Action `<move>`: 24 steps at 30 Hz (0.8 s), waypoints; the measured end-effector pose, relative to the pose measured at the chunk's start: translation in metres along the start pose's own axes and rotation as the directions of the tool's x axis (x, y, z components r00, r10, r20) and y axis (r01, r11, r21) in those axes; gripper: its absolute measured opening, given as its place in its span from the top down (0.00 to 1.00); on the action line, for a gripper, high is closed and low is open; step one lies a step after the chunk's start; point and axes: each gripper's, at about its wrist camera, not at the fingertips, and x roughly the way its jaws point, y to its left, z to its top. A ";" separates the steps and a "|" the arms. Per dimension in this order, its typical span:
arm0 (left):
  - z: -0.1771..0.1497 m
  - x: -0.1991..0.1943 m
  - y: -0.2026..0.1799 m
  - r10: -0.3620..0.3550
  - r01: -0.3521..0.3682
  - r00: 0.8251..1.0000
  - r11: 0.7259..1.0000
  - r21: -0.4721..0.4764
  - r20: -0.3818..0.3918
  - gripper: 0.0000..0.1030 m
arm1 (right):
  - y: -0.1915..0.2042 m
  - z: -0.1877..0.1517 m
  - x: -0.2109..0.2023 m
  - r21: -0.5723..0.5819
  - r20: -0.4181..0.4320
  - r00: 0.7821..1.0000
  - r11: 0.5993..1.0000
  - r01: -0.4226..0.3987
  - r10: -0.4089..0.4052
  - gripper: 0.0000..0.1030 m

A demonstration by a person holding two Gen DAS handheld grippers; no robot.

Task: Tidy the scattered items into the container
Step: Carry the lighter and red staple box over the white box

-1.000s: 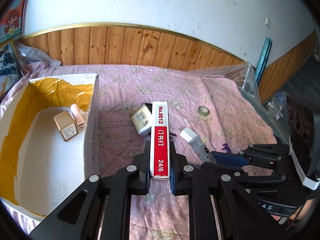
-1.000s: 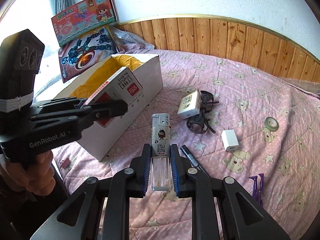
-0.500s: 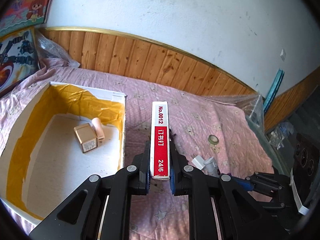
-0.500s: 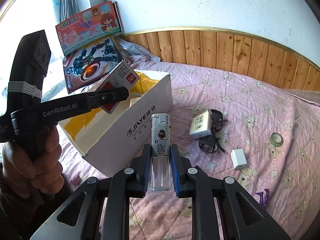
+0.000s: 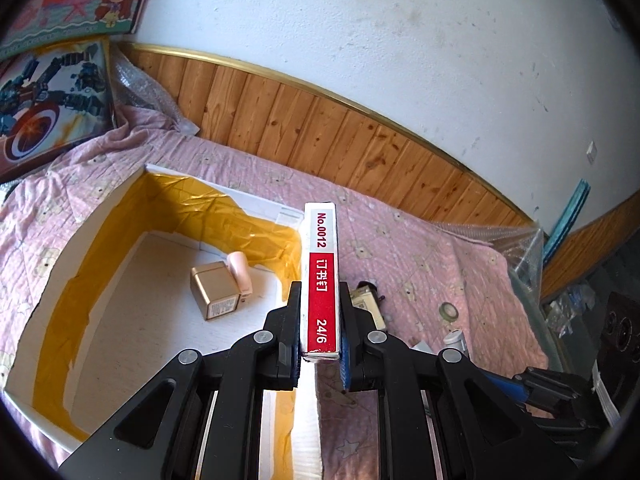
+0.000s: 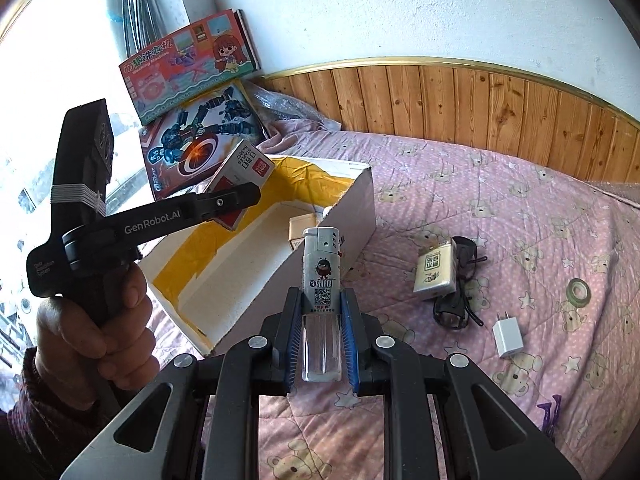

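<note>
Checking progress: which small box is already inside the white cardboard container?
The tan cardboard cube, resting on the container floor. The red-and-white staples box is gripper-held; the cream packet lies on the pink quilt.

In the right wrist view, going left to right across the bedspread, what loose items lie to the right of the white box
White card pack → black glasses → white charger plug → purple clip → tape roll.

Red-and-white staple box (image 5: pixel 321 276); white carton (image 6: pixel 256 264) lined yellow; pink bear-print quilt (image 6: pixel 500 216).

Lighting: bright daylight; overexposed, blown-out window (image 6: pixel 36 80) at left of right-wrist view. Focus sharp. Fisheye bending, dark vignetted corners in both views.
</note>
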 end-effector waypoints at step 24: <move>0.019 0.023 0.088 0.068 -0.085 0.995 0.962 -0.258 -0.074 0.86 | 0.059 0.064 0.065 -0.066 -0.061 0.997 0.997 -0.046 0.042 0.80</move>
